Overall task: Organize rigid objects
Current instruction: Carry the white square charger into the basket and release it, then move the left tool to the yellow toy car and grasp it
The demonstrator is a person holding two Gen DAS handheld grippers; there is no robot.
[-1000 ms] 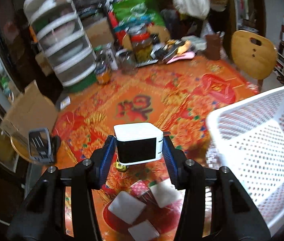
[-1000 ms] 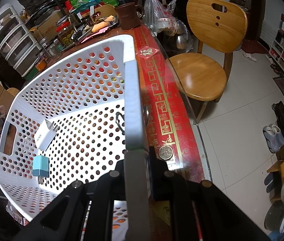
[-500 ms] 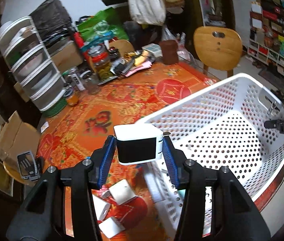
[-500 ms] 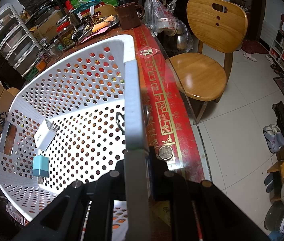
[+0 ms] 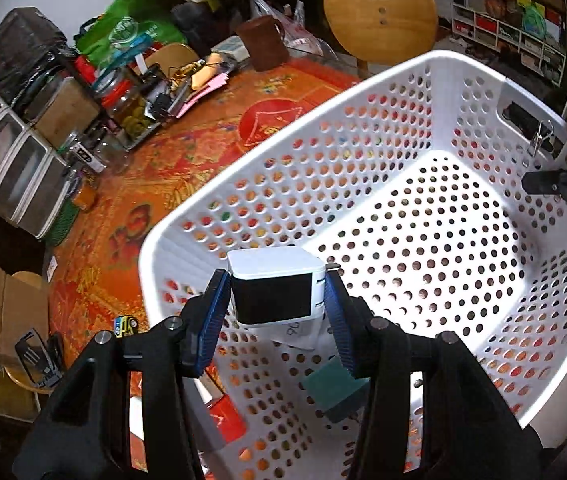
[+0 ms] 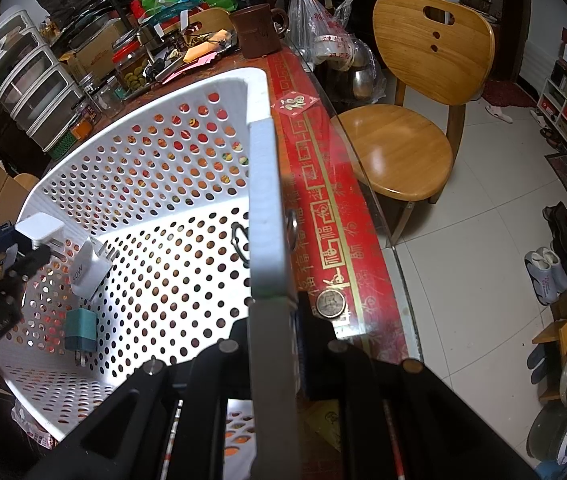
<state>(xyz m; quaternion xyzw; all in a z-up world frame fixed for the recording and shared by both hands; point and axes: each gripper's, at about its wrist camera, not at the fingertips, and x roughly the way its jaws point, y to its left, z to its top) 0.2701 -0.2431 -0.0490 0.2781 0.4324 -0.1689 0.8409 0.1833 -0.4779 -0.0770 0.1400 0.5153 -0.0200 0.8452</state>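
Note:
My left gripper is shut on a white and black charger block and holds it above the near corner of the white perforated basket. It also shows in the right wrist view over the basket's far left rim. In the basket lie a white 90W charger and a teal charger. My right gripper is shut on the basket's rim.
The basket stands on a table with a red patterned cloth. Jars, boxes and stacked drawers crowd the table's far side. A small toy car lies beside the basket. A wooden chair stands past the table's edge.
My left gripper has carried the charger block to the right, from over the cloth to above the basket's inside. My right gripper has stayed clamped on the rim.

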